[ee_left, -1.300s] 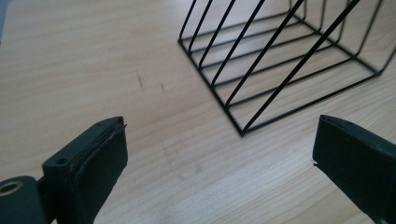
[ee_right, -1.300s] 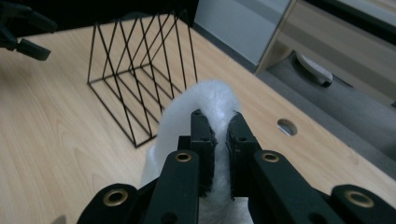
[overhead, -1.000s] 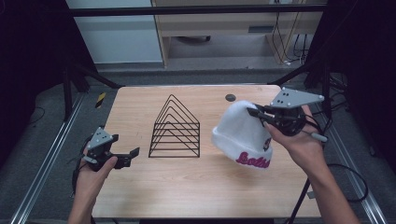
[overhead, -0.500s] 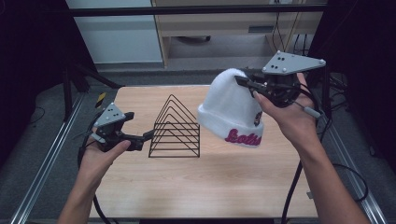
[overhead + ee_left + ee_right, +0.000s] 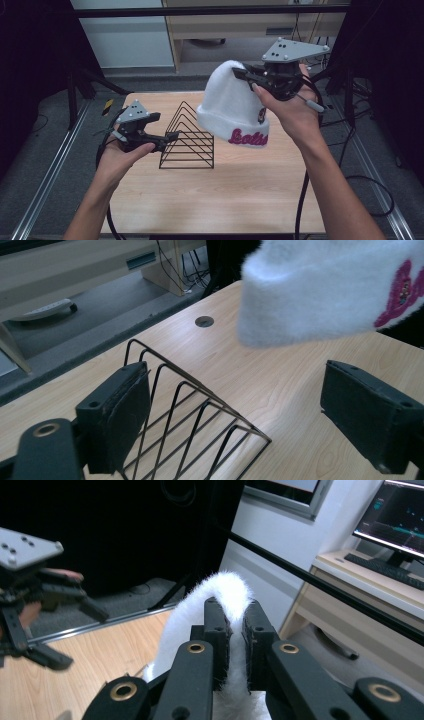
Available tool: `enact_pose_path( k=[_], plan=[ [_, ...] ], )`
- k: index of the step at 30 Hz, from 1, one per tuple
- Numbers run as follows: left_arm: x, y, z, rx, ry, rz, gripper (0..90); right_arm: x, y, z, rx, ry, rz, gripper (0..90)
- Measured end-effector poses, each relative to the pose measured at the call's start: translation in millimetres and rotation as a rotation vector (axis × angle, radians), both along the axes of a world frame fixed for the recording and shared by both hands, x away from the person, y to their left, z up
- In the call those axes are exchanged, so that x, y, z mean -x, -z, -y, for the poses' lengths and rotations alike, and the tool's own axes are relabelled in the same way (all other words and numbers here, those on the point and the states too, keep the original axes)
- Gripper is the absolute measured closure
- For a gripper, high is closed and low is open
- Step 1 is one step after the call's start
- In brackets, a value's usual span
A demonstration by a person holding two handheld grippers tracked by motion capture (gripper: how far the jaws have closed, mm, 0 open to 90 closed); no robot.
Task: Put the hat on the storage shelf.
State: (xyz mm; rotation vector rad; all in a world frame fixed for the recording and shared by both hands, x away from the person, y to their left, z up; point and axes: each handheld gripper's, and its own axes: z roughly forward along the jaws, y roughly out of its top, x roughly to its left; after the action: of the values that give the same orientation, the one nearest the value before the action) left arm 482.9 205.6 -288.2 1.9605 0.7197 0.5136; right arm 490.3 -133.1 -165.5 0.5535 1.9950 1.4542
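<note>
Up above the light wooden table [image 5: 210,195] you've got the fluffy white knit beanie with pink lettering [image 5: 235,112] hanging in the air, your right gripper [image 5: 246,76] pinching a fold near its crown, jaws squeezed tight on the fabric. The beanie hangs over the right part of the black wire triangular rack [image 5: 189,137] standing on the table. Your left gripper [image 5: 167,138] sits right at the rack's left side, jaws spread wide, holding nothing.

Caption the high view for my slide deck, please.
Right gripper lifts a white beanie above a black wire rack; open left gripper waits alongside.
</note>
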Motion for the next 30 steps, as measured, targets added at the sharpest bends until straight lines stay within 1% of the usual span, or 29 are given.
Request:
enact_pose_path(
  k=[2, 3, 4, 5, 7, 8, 9, 11, 12, 13, 14, 15, 16, 17, 19, 20, 21, 22, 23, 24, 25, 26, 27, 28, 29, 30],
  plan=[
    [-6.1, -1.3, 4.3, -0.008, 0.009, -0.007, 18.1, -4.2, -3.7, -8.6, -0.013, -0.016, 0.002, 84.2],
    [-6.1, -1.3, 4.3, -0.008, 0.009, -0.007, 19.2, -4.2, -3.7, -8.6, -0.013, -0.016, 0.002, 84.2],
    [-8.6, -2.1, 4.9, -0.010, 0.012, -0.009, 19.8, -6.6, -6.5, -14.8, -0.020, -0.028, 0.005, 84.2],
    [-11.3, -2.7, 5.4, -0.010, 0.016, -0.010, 19.8, -6.6, -6.5, -14.8, -0.020, -0.028, 0.005, 84.2],
    [-16.5, -3.8, 5.5, -0.016, 0.018, -0.018, 19.7, -8.3, -9.0, -21.2, -0.027, -0.041, 0.006, 84.2],
    [-18.6, -4.2, 5.2, -0.019, 0.020, -0.020, 19.4, -10.0, -10.6, -28.2, -0.024, -0.051, 0.005, 84.2],
    [-21.4, -4.7, 5.0, -0.008, 0.036, -0.026, 19.1, -10.9, -11.1, -31.7, -0.021, -0.053, 0.004, 84.2],
    [-22.2, -4.8, 4.8, -0.006, 0.039, -0.025, 18.4, -11.8, -11.6, -34.9, -0.019, -0.058, 0.002, 84.2],
    [-24.1, -4.6, 4.0, 0.001, 0.036, -0.029, 18.3, -13.4, -12.2, -40.6, -0.026, -0.072, -0.001, 84.2],
    [-24.1, -4.6, 4.0, 0.001, 0.036, -0.029, 18.3, -13.4, -12.2, -40.6, -0.026, -0.072, -0.001, 84.2],
    [-27.2, -3.5, 2.9, 0.019, 0.045, -0.044, 18.2, -14.1, -12.7, -46.1, -0.027, -0.083, -0.003, 84.2],
    [-27.2, -3.5, 2.9, 0.019, 0.045, -0.044, 18.3, -14.1, -12.7, -46.1, -0.027, -0.083, -0.003, 84.2],
    [-30.6, -3.1, 1.6, 0.036, 0.042, -0.052, 19.1, -14.7, -12.9, -51.3, -0.022, -0.095, -0.005, 84.2],
    [-30.6, -3.1, 1.6, 0.036, 0.042, -0.052, 19.8, -14.7, -12.9, -51.3, -0.022, -0.095, -0.005, 84.2],
    [-35.7, -2.8, 1.2, 0.049, 0.044, -0.070, 20.3, -15.4, -12.8, -55.7, -0.017, -0.106, -0.008, 84.2],
    [-37.3, -2.8, 1.0, 0.049, 0.044, -0.070, 23.7, -15.9, -12.7, -58.1, -0.019, -0.112, -0.009, 84.2],
    [-41.2, -2.5, 1.1, 0.061, 0.040, -0.084, 29.2, -16.7, -12.6, -60.7, -0.018, -0.117, -0.010, 84.2],
    [-41.2, -2.5, 1.1, 0.061, 0.040, -0.084, 32.5, -17.3, -12.6, -61.7, -0.017, -0.120, -0.011, 84.2],
    [-42.7, -2.2, 0.8, 0.065, 0.049, -0.091, 32.5, -17.3, -12.6, -61.7, -0.017, -0.120, -0.011, 84.2],
    [-43.9, -1.7, 0.8, 0.069, 0.055, -0.097, 37.7, -17.8, -12.7, -62.3, -0.014, -0.123, -0.013, 84.2],
    [-44.8, -1.2, 0.7, 0.070, 0.053, -0.101, 40.4, -18.3, -12.8, -62.9, -0.015, -0.125, -0.014, 84.2],
    [-45.5, -0.9, 0.5, 0.065, 0.055, -0.107, 45.3, -18.8, -12.8, -63.2, -0.013, -0.125, -0.015, 84.2],
    [-45.8, -0.4, 1.3, 0.058, 0.057, -0.110, 56.2, -19.7, -12.6, -63.4, -0.013, -0.125, -0.018, 84.1],
    [-45.8, -0.4, 1.3, 0.058, 0.057, -0.110, 59.9, -19.7, -12.6, -63.4, -0.013, -0.125, -0.018, 84.1],
    [-45.4, -0.4, 2.1, 0.053, 0.059, -0.106, 59.9, -20.3, -12.2, -63.3, -0.014, -0.125, -0.018, 84.1],
    [-44.3, -0.8, 3.1, 0.050, 0.060, -0.101, 64.0, -21.1, -11.4, -63.3, -0.014, -0.124, -0.022, 84.2]
  ],
)
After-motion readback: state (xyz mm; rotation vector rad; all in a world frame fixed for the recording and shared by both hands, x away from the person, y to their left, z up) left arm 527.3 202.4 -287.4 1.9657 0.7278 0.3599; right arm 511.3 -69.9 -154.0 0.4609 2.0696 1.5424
